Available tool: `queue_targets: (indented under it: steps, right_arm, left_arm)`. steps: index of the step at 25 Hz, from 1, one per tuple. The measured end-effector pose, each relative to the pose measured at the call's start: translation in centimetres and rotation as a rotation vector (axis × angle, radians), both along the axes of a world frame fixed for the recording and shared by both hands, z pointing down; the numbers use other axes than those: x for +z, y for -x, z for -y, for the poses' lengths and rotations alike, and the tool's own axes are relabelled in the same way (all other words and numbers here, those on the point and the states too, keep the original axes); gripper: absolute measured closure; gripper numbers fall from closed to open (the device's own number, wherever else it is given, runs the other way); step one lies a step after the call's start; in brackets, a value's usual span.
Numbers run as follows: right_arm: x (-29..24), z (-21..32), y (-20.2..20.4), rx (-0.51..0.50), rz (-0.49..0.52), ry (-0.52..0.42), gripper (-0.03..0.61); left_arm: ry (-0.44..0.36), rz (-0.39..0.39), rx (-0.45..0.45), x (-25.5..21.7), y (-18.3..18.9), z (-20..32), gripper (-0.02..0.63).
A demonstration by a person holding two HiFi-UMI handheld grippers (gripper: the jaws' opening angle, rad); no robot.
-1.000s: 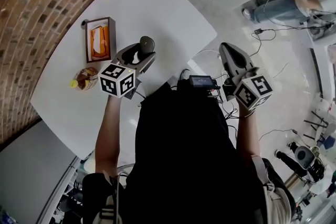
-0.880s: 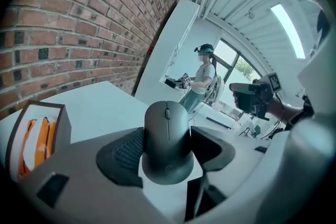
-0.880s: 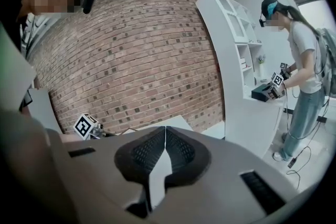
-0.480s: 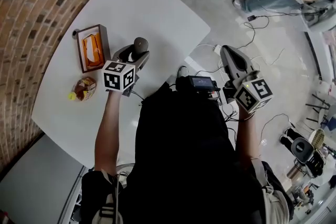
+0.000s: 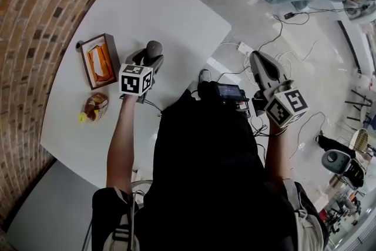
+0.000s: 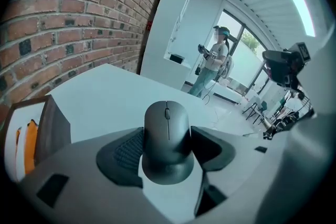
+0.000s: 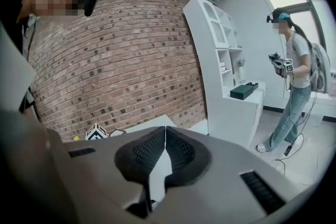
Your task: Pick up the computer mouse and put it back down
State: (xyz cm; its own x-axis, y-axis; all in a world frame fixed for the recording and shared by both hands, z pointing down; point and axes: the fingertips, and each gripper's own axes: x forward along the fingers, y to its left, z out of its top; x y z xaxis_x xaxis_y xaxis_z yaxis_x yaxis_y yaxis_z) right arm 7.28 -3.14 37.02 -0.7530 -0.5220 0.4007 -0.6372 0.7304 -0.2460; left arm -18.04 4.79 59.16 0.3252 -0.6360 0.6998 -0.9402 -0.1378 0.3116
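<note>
Right gripper (image 7: 165, 139) hangs out over the floor, jaws pressed together, nothing between them. Left gripper (image 5: 151, 55) is clamped on the computer mouse (image 6: 167, 126), pinching its sides over the white table (image 5: 158, 3). Farther off toward the brick wall (image 5: 35, 3) sit a wooden box (image 5: 98, 60) and a snack packet (image 5: 94, 106).
</note>
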Motion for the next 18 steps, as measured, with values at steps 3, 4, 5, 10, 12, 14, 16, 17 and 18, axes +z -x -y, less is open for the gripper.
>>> queue_targets:
  steps: [3,4,5,10,12,14,16,17,18]
  right_arm:
    - [0.1,0.1,-0.5,0.022,-0.007,0.005,0.561]
    - [0.2,0.1,-0.7,0.028,-0.009,0.007,0.561]
    - [0.2,0.2,-0.9,0.035,-0.011,0.009,0.561]
    - [0.2,0.1,-1.9,0.073,-0.022,0.016,0.561]
    - [0.3,0.1,-2.3,0.087,-0.023,0.018,0.561]
    - [0.4,0.1,-2.7,0.097,-0.025,0.019,0.561]
    - [0.4,-0.1,-2.9,0.107,-0.027,0.019,0.561]
    - [0.4,-0.1,-3.1,0.113,-0.027,0.019,0.561]
    - [0.4,-0.2,-3.2,0.120,-0.028,0.019,0.561]
  left_arm:
    - [0.029,0.031,0.024,1.2,0.1,0.3,0.319]
    - [0.040,0.038,0.030,1.5,0.1,0.3,0.319]
    - [0.051,0.043,0.034,1.9,0.1,0.4,0.319]
    - [0.100,0.073,0.062,3.7,0.3,0.7,0.319]
    - [0.115,0.090,0.077,4.4,0.4,0.9,0.319]
    - [0.129,0.108,0.091,5.2,0.3,1.0,0.319]
    - [0.143,0.116,0.100,5.9,0.4,1.0,0.319]
    - [0.150,0.118,0.103,6.2,0.4,1.0,0.319]
    - [0.157,0.120,0.106,6.5,0.5,0.9,0.319]
